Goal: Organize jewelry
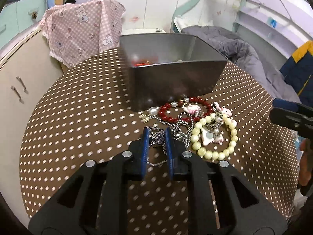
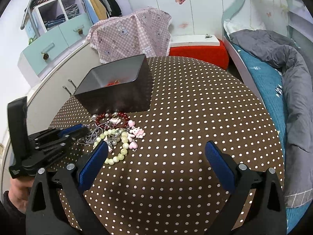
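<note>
A pile of jewelry lies on the dotted tablecloth in front of a grey metal box [image 1: 176, 78]: a red bead bracelet [image 1: 172, 111], a cream pearl bracelet [image 1: 215, 137], pink charms [image 1: 192, 108] and a silver rope chain [image 1: 182, 131]. My left gripper [image 1: 157, 137] is shut on the silver chain's pendant [image 1: 157, 138]. It also shows in the right wrist view [image 2: 82, 130], beside the pile [image 2: 117, 135]. My right gripper [image 2: 156, 150] is open and empty, above the cloth to the right of the pile. The box [image 2: 117, 90] holds something red [image 2: 111, 83].
The round table [image 2: 195, 107] has a brown white-dotted cloth. A pink bear-print cloth [image 2: 133, 35] covers something behind the box. A beige cabinet [image 1: 23, 90] stands to the left, a bed with a grey duvet [image 2: 289, 78] to the right, a red cushion [image 2: 199, 53] behind.
</note>
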The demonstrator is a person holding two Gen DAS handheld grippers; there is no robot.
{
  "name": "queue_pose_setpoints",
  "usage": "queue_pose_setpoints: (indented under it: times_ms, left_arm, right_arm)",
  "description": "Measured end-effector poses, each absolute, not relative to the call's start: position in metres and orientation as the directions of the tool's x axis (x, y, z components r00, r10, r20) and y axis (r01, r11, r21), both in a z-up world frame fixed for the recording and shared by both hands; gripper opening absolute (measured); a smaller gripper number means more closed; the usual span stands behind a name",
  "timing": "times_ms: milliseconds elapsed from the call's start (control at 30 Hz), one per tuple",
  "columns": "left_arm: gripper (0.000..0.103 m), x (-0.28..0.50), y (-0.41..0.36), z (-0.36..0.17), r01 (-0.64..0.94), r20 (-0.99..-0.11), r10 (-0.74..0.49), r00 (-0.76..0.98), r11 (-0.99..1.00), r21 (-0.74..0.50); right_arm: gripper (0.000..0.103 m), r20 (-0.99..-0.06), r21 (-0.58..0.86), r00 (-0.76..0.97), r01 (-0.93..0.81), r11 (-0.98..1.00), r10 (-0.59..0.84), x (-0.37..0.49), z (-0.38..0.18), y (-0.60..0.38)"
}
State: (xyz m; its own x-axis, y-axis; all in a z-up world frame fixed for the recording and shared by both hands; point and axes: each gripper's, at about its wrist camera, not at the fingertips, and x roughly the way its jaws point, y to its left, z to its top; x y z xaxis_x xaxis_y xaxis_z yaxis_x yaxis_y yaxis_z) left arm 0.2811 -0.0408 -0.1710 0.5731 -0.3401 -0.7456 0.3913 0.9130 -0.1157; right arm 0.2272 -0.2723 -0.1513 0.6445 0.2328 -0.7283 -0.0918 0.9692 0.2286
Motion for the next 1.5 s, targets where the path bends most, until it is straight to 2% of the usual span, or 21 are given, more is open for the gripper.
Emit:
queue_pose_setpoints:
  times_ms: [100,200,267,333,367,433,567,700,833,1067,1333,1500]
  left_arm:
    - [0.017,0.273,-0.026,-0.161,0.367,-0.724,-0.332,0.605,0.923,-0.117]
    - [0.017,0.264,-0.014,-0.153,0.351,-0.707,-0.331,0.626,0.928,-0.124]
    - [0.017,0.261,-0.009,-0.151,0.343,-0.702,-0.324,0.634,0.932,-0.120]
    - [0.017,0.259,-0.006,-0.150,0.336,-0.699,-0.322,0.639,0.934,-0.123]
    - [0.017,0.258,-0.004,-0.151,0.333,-0.698,-0.321,0.640,0.935,-0.124]
    - [0.017,0.255,-0.001,-0.152,0.327,-0.699,-0.318,0.640,0.937,-0.127]
    - [0.017,0.254,0.004,-0.155,0.322,-0.702,-0.322,0.635,0.937,-0.138]
    - [0.017,0.253,0.006,-0.159,0.323,-0.706,-0.326,0.629,0.935,-0.145]
    - [0.017,0.250,0.005,-0.160,0.325,-0.702,-0.336,0.628,0.933,-0.156]
    - [0.017,0.244,0.007,-0.140,0.343,-0.665,-0.365,0.652,0.924,-0.170]
    - [0.017,0.237,0.013,-0.088,0.393,-0.579,-0.418,0.700,0.902,-0.177]
    - [0.017,0.233,0.012,-0.049,0.435,-0.508,-0.446,0.737,0.888,-0.149]
  right_arm:
    - [0.095,-0.733,0.221,0.635,-0.118,0.968,0.244,0.228,-0.153,-0.262]
    - [0.087,-0.731,0.215,0.625,-0.171,0.962,0.274,0.227,-0.152,-0.247]
    - [0.080,-0.729,0.211,0.614,-0.221,0.952,0.304,0.227,-0.151,-0.234]
    - [0.064,-0.728,0.203,0.600,-0.273,0.940,0.331,0.229,-0.151,-0.221]
    - [0.060,-0.731,0.194,0.589,-0.304,0.933,0.344,0.230,-0.152,-0.213]
    - [0.047,-0.747,0.171,0.566,-0.343,0.924,0.348,0.236,-0.156,-0.200]
    - [0.036,-0.769,0.146,0.542,-0.366,0.919,0.339,0.247,-0.167,-0.189]
    - [0.016,-0.803,0.090,0.521,-0.373,0.924,0.288,0.257,-0.183,-0.182]
    - [0.010,-0.800,0.053,0.536,-0.386,0.921,0.271,0.256,-0.184,-0.178]
    - [0.009,-0.737,0.120,0.575,-0.405,0.906,0.355,0.237,-0.150,-0.190]
    - [0.009,-0.655,0.197,0.621,-0.410,0.891,0.431,0.234,-0.109,-0.219]
    - [0.009,-0.609,0.192,0.660,-0.417,0.889,0.441,0.233,-0.083,-0.225]
